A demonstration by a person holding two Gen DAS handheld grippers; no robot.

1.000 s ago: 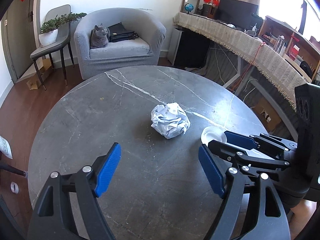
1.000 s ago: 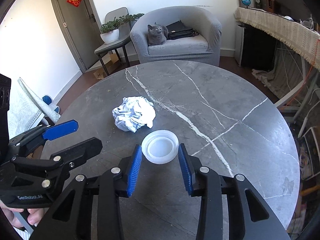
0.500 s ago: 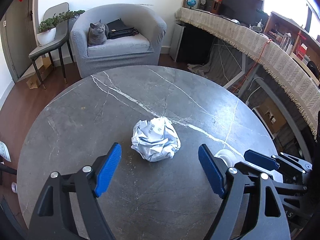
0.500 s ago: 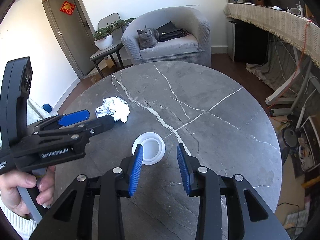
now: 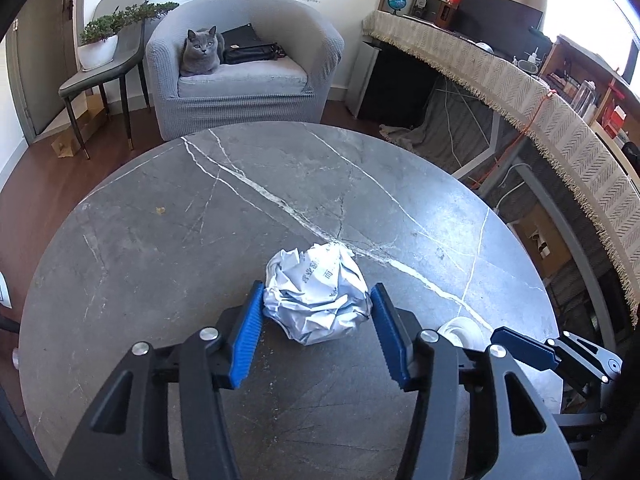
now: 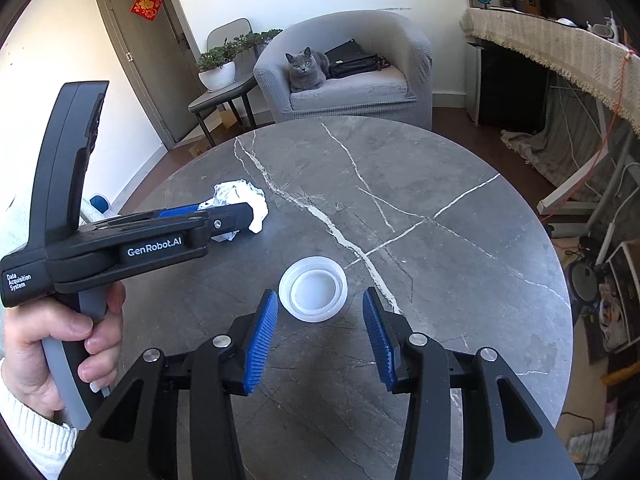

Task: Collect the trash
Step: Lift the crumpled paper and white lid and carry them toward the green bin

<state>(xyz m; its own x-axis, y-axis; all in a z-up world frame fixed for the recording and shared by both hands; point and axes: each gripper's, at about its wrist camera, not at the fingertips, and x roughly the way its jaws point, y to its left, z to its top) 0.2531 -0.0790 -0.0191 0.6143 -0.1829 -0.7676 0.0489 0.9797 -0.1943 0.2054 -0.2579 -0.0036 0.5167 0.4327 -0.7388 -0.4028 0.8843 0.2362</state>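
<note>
Left tool (image 5: 316, 330) has just been closing, blue pads touching the crumpled paper ball (image 5: 316, 294) on the grey tabletop (image 5: 160, 240); right tool (image 6: 318, 338), spreading, sits just short of the white lid (image 6: 313, 289), apart.

table (image 5: 168, 264): dark grey stone, thin white veins crossing it
paper ball (image 5: 318, 294): white, grey creases, faint dark print
lid (image 6: 313, 289): translucent white
left gripper (image 5: 318, 334): black frame, ribbed blue pads
right gripper (image 6: 320, 344): black frame, blue pads
armchair (image 5: 248, 76): pale grey, fine ribbed weave
cat (image 5: 200, 54): solid slate grey
door ornament (image 6: 145, 6): red, upper left
counter cloth (image 5: 560, 128): cream herringbone, fringed edge
</note>
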